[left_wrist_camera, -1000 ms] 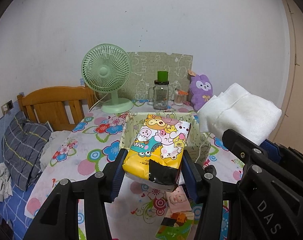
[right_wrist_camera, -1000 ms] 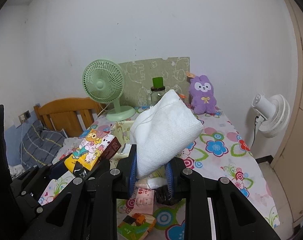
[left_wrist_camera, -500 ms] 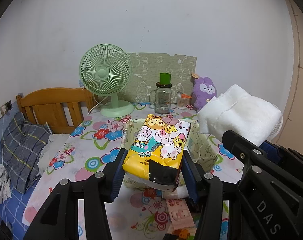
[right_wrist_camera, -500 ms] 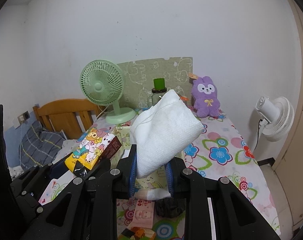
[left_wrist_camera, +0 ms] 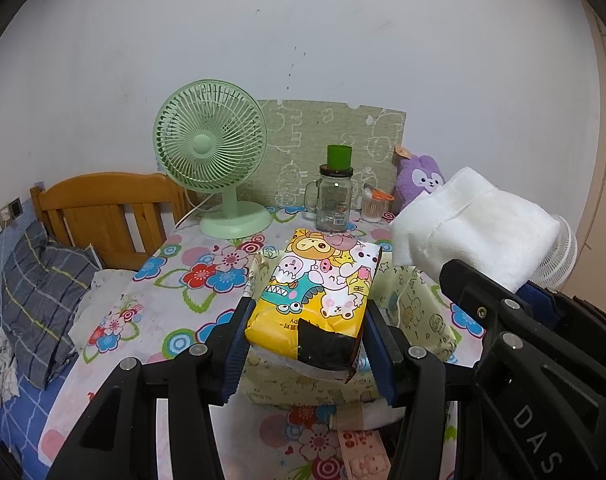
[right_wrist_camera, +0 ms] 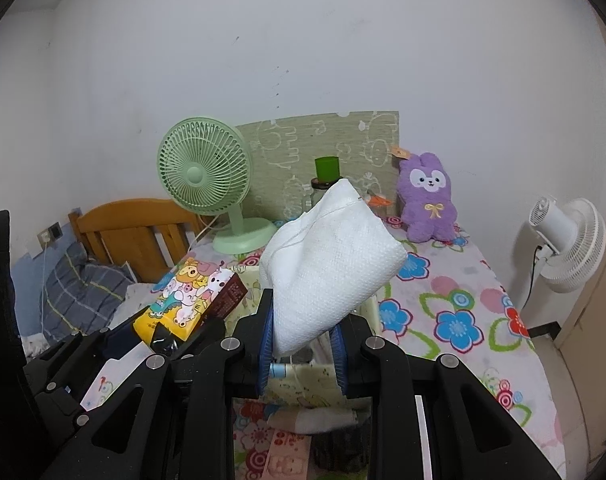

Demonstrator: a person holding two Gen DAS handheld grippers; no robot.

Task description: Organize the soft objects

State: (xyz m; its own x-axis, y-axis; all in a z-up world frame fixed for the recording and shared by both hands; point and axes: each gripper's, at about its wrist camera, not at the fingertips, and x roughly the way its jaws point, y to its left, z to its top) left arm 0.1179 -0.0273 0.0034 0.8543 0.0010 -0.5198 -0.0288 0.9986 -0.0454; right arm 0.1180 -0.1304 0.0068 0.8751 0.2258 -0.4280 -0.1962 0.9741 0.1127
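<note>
Shiny, crinkly plastic on the tissue pack (left_wrist_camera: 317, 292). Soft, bumpy white cloth (right_wrist_camera: 331, 264). Fuzzy purple bunny (right_wrist_camera: 427, 196) at two o'clock. Smooth orange wood on the headboard (left_wrist_camera: 103, 208). Clear glass jar (left_wrist_camera: 333, 200).

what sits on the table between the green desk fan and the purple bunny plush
In the left wrist view, a clear glass mug jar with a green cup on its lid and a small cotton swab tub stand between the green desk fan and purple bunny plush.
</note>
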